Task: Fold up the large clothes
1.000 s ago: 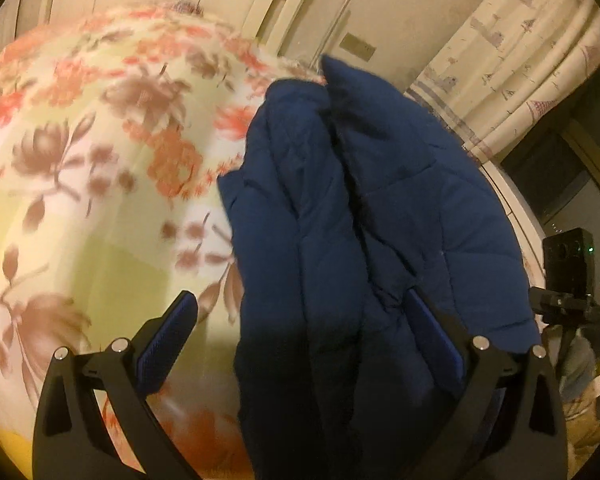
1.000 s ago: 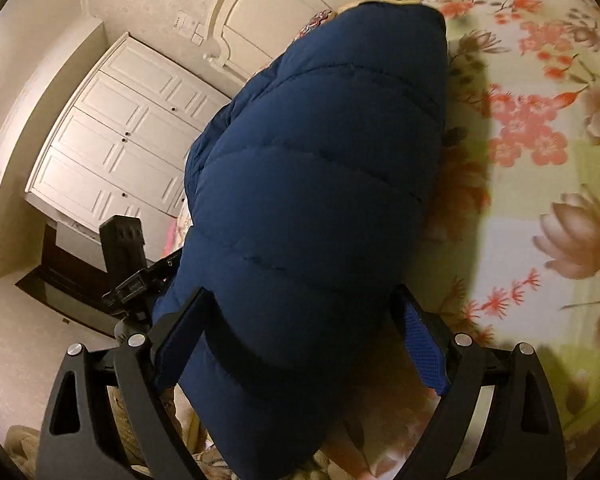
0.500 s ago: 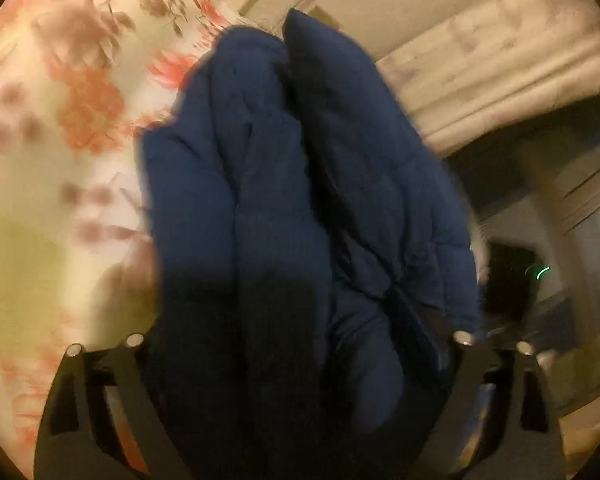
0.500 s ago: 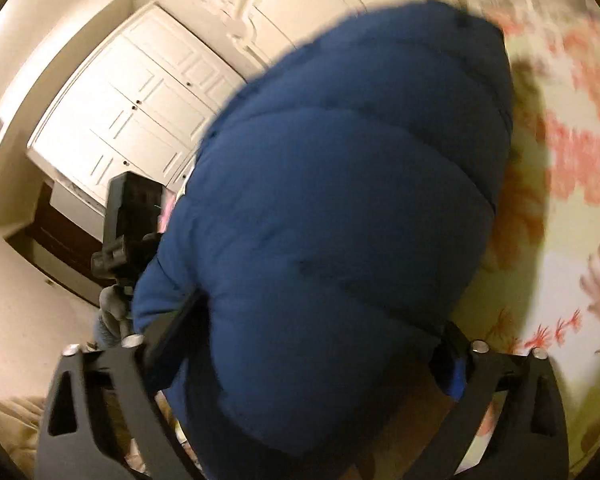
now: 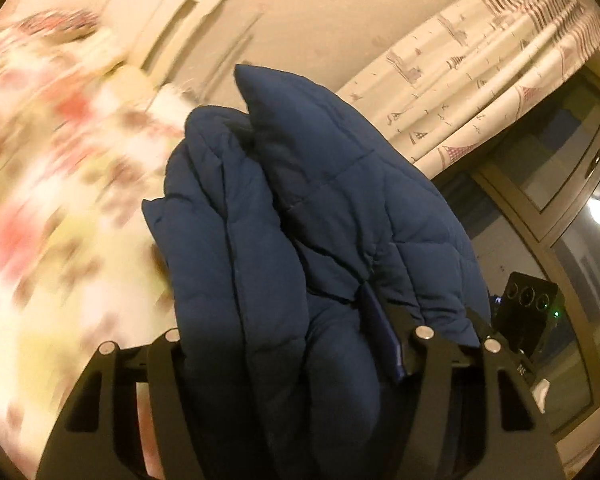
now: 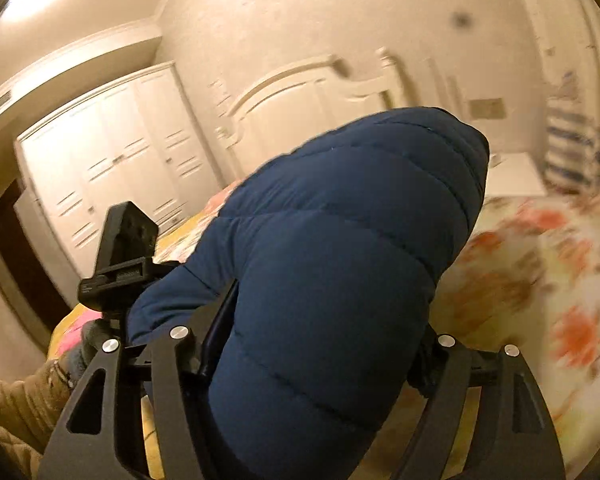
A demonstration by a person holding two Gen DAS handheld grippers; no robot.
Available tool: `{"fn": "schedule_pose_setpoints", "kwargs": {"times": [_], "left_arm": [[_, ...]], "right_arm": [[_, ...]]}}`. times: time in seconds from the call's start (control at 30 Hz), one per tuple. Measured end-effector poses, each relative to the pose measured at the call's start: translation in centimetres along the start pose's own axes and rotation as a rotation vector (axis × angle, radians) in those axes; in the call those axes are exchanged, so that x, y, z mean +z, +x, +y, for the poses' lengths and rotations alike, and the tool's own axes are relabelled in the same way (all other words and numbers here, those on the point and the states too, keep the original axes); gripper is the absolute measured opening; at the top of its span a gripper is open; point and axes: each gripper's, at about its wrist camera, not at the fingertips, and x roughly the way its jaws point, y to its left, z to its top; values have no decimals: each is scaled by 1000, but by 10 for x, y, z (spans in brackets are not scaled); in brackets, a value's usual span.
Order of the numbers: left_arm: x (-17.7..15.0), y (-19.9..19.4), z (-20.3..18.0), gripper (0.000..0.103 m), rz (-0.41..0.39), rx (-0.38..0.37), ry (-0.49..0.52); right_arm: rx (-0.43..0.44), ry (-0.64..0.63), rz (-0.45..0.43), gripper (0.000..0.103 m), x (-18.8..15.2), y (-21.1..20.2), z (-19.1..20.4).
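A dark blue quilted jacket (image 5: pixel 340 200) fills the middle of both wrist views, bunched into thick folds. My left gripper (image 5: pixel 276 320) is closing on one bundle of it. Its right pad (image 5: pixel 380 332) presses into the fabric, and the left finger is hidden behind the cloth. My right gripper (image 6: pixel 324 320) is closing on a puffy end of the jacket (image 6: pixel 340 220), which bulges out between both fingers. The jacket hangs raised above the floral bedsheet (image 5: pixel 60 160).
The floral sheet (image 6: pixel 540 260) covers the bed, with a white headboard (image 6: pixel 300 96) behind it. A black camera on a stand (image 5: pixel 528 312) sits to the side, near a curtain (image 5: pixel 480 72) and a window. White wardrobe doors (image 6: pixel 112 168) line the far wall. Tan quilted cloth (image 6: pixel 12 400) lies low on the left.
Both grippers have narrowed onto the jacket and risen with it. Less bed and more wall now show behind the jacket. The right view has rolled.
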Motion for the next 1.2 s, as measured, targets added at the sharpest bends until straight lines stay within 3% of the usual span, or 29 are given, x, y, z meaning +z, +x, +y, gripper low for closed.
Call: {"fn": "schedule_pose_setpoints", "kwargs": {"times": [0.1,0.2,0.23,0.27,0.37,0.43,0.47,0.57,0.67,0.77,0.83,0.9,0.97,1.07,1.2], "left_arm": [[23,49,-8,63,18,21,-8],[25,113,7,62,88,106,-65],[20,130,12,64,116,135,-102],[12,141,20,72,109,135,-152],[-1,142,24,80,66,127,-180],[-2,137,21,83,71,151,-153],[-2,134,21,85,67,169,-146],[-3,123,21,85,43,178,-139],[-9,117,13,85,9,196,-124],[-8,109,6,85,-29,231,-108],[-5,94,-6,85,-77,294,-74],[-4,65,-22,86,-155,409,-19],[-4,35,-44,95,-237,495,72],[-11,-16,-94,101,-418,617,255],[-31,-59,-167,101,-586,762,416]], "right_arm": [[-28,66,6,76,20,7,-54],[-56,175,79,76,19,32,-114],[-85,251,143,76,12,48,-142],[-123,289,181,78,2,54,-157],[-144,330,175,89,-8,53,-172],[-181,332,190,99,-4,48,-164],[-211,333,181,99,-3,39,-159],[-355,346,71,99,1,8,-132],[-462,174,-25,99,5,7,-79],[-566,-81,80,99,0,47,-23],[-636,-230,187,99,-20,80,3],[-712,-340,201,99,-29,93,15],[-697,-355,228,99,-32,86,25],[-562,-426,245,98,-40,58,48],[-532,-426,14,98,-33,-18,76]]}}
